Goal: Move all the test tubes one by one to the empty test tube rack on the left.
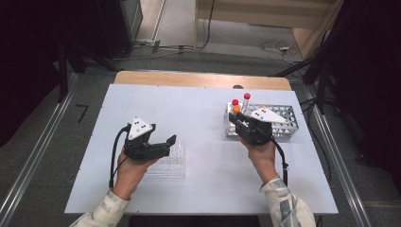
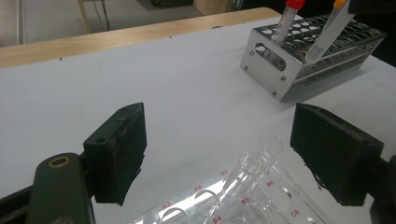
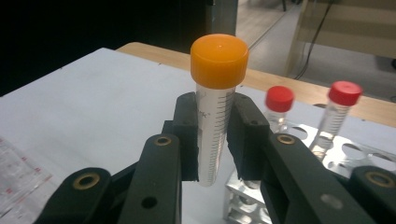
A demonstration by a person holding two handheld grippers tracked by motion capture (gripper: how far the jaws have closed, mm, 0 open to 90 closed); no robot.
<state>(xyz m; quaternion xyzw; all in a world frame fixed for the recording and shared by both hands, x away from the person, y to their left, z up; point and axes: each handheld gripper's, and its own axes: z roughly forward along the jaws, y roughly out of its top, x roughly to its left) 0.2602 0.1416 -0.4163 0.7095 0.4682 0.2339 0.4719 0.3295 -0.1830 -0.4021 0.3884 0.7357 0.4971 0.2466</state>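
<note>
Right gripper view: the jaws pinch the orange-capped tube [image 3: 215, 126] upright, just beside the metal rack [image 3: 243, 200]; left gripper [image 1: 158, 147] jaws spread.

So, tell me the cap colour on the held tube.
Orange cap, clearest in the right gripper view.

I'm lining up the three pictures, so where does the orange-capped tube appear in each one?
High view: orange-capped tube, right of centre, at the metal rack's left end.
Left gripper view: upper right, tilted above the rack.
Right gripper view: centre, upright, clamped between the right gripper's fingers.
Shared landmark: the metal rack.
</note>
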